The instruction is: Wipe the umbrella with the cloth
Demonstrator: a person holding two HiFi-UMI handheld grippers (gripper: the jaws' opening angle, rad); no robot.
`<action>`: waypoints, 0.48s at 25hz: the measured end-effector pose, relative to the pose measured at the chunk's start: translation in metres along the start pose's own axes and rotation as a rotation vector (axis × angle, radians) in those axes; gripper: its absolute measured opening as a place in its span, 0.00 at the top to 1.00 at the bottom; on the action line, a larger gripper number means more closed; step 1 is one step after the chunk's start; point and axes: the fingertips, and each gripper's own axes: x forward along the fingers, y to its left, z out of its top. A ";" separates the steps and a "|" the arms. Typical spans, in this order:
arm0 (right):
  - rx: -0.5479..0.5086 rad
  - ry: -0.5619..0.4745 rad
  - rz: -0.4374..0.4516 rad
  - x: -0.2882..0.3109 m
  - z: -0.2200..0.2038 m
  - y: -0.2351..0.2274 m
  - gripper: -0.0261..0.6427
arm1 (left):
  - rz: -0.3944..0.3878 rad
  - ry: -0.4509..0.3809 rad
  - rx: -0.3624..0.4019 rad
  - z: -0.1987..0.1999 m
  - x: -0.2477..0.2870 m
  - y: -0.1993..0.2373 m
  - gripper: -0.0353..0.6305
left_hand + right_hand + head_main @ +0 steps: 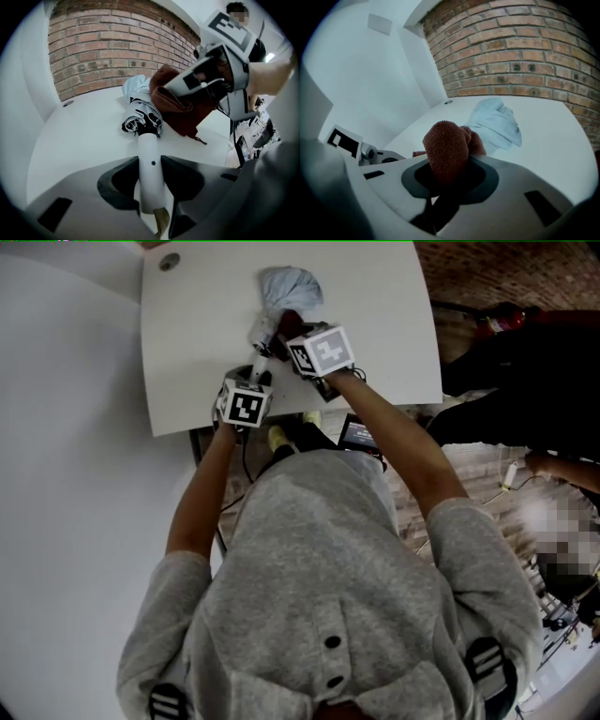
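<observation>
While clamping white handle of umbrella (142, 119) at 6 o'clock end in left gripper (150, 185) fingers (115, 183), pressing rust cloth (446, 145), pinched tight in right gripper (447, 176), against folded canopy on worktop (197, 352). Judged mid-wipe; 12 o'clock canopy end likely left.

Even soft light, fisheye-warped edges, blurred foreground

umbrella (292, 285): mid-length was hidden beneath cloth (290, 321) and right gripper (284, 337); desk (192, 348): far edge was cut off at top.
</observation>
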 end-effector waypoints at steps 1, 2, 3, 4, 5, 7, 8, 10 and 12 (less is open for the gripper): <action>-0.002 -0.019 0.050 0.002 0.007 0.008 0.82 | 0.002 0.004 -0.001 -0.002 0.000 0.000 0.72; 0.000 -0.033 0.110 0.006 0.016 0.018 0.82 | 0.005 0.005 0.002 -0.002 0.000 0.000 0.72; 0.008 -0.037 0.169 0.008 0.026 0.029 0.82 | 0.009 0.005 0.007 -0.002 0.000 0.001 0.72; 0.025 -0.028 0.221 0.010 0.036 0.039 0.82 | 0.011 0.006 0.009 -0.002 0.000 0.001 0.72; 0.049 -0.011 0.257 0.016 0.042 0.044 0.81 | 0.012 0.008 0.007 -0.003 0.000 0.001 0.72; 0.089 0.015 0.262 0.032 0.048 0.039 0.81 | 0.008 0.009 0.000 -0.005 0.001 0.001 0.72; 0.095 0.019 0.238 0.040 0.051 0.030 0.81 | 0.005 0.007 -0.001 -0.005 0.002 0.001 0.72; 0.099 0.013 0.190 0.050 0.059 0.008 0.81 | -0.003 -0.003 0.002 -0.004 0.005 0.002 0.72; 0.107 -0.013 0.157 0.052 0.073 -0.011 0.81 | -0.009 -0.007 -0.001 -0.003 0.004 0.002 0.72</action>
